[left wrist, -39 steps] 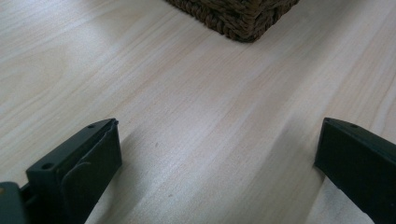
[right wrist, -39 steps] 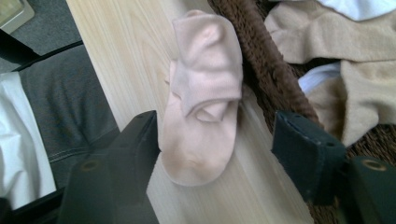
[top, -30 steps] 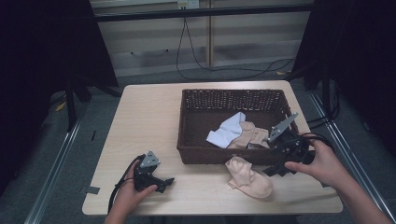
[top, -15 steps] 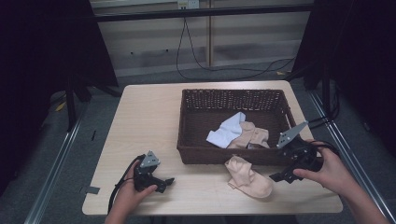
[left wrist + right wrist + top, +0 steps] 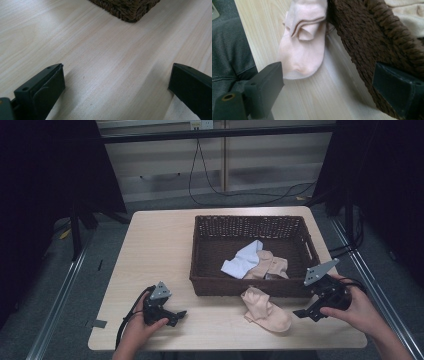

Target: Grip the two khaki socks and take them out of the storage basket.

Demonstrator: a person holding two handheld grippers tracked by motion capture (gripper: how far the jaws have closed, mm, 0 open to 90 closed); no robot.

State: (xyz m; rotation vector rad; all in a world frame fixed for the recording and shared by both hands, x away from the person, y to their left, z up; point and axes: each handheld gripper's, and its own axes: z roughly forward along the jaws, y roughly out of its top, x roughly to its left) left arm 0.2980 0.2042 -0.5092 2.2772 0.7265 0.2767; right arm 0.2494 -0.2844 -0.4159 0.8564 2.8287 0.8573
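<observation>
Pink sock (image 5: 266,310) lies on table (image 5: 150,250), near side, touching basket (image 5: 205,260) front wall. Basket crowds R gripper (image 5: 306,312) on its far side; its jaws have just been opening, nothing between them. L gripper (image 5: 175,314) jaws spread wide, nothing between; bare wood around it.

A staged recording space in a lab or studio rather than a home. A small rectangular table with a pale wooden top (image 5: 165,250) stands alone on a grey carpeted floor (image 5: 60,320). Black curtains or dark panels (image 5: 45,185) close in both sides, leaving the table as the lit spot. Behind it runs a pale panelled wall (image 5: 260,165) with a black horizontal bar (image 5: 220,132) across its top, and thin black cables (image 5: 200,175) hang down and trail along the floor. Silver metal rails (image 5: 57,312) lie on the carpet at either side of the table, and black stand legs (image 5: 80,222) rest at the left.
</observation>
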